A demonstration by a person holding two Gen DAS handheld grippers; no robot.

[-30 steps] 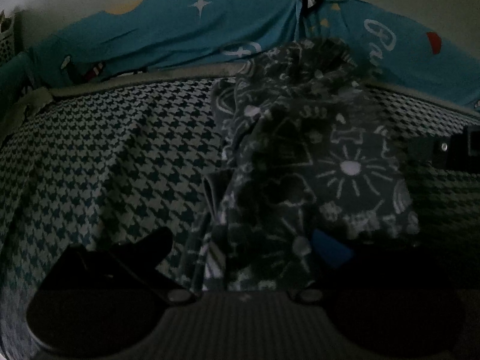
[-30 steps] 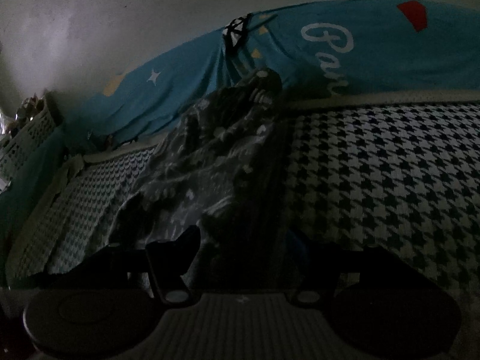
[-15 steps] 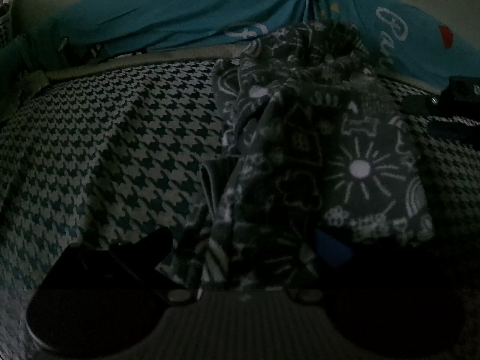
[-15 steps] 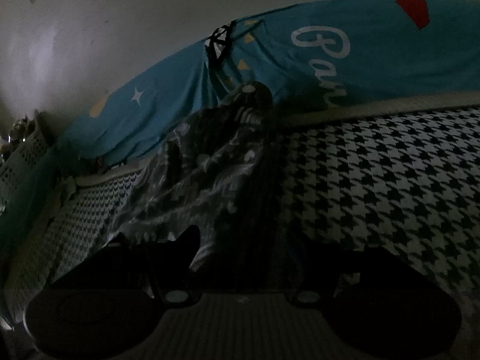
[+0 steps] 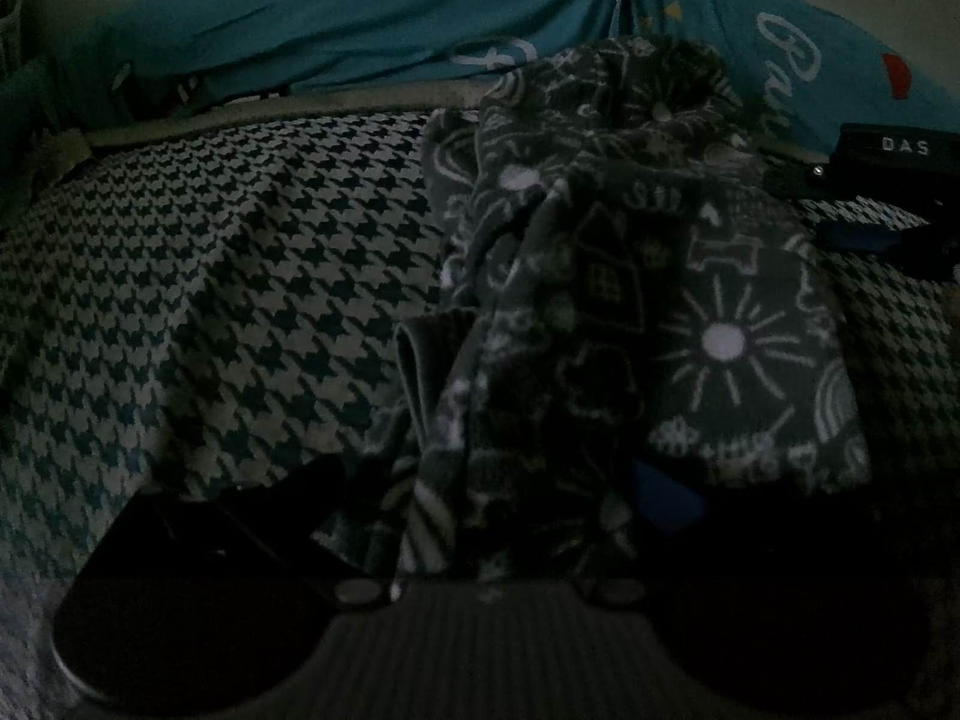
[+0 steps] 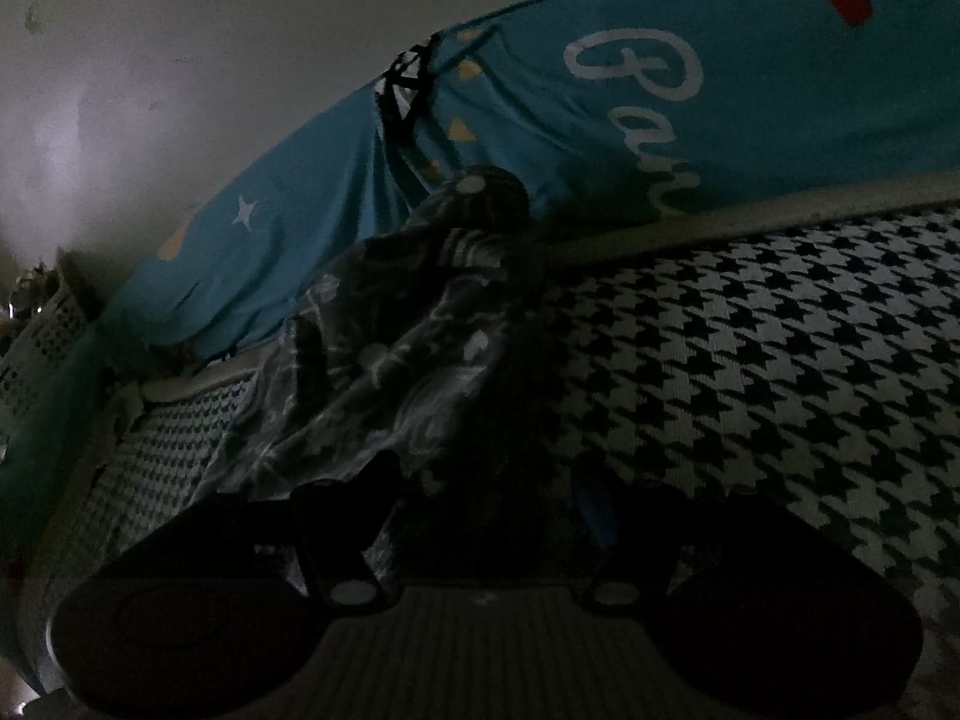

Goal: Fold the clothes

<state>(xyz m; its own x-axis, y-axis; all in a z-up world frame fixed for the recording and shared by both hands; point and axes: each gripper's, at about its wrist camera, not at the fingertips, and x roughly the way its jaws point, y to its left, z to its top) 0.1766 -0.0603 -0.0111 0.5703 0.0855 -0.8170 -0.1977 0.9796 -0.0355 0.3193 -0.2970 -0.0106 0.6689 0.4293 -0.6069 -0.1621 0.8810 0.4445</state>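
A dark grey garment point(image 5: 630, 312) printed with white doodles is lying bunched on the houndstooth bed cover point(image 5: 228, 300), reaching back to the teal sheet point(image 5: 360, 12). The left tongs point(image 5: 498, 498) and right tongs point(image 6: 486, 498) are each sitting in its near folds; whether they are clenched cannot be told in the gloom.

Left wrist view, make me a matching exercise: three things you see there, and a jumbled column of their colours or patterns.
Things:
1. garment
2. bed cover
3. sheet by the wall

Looks:
A. teal with white stars and lettering
B. dark grey with white doodles
C. black-and-white houndstooth

Pairs: 1-B, 2-C, 3-A
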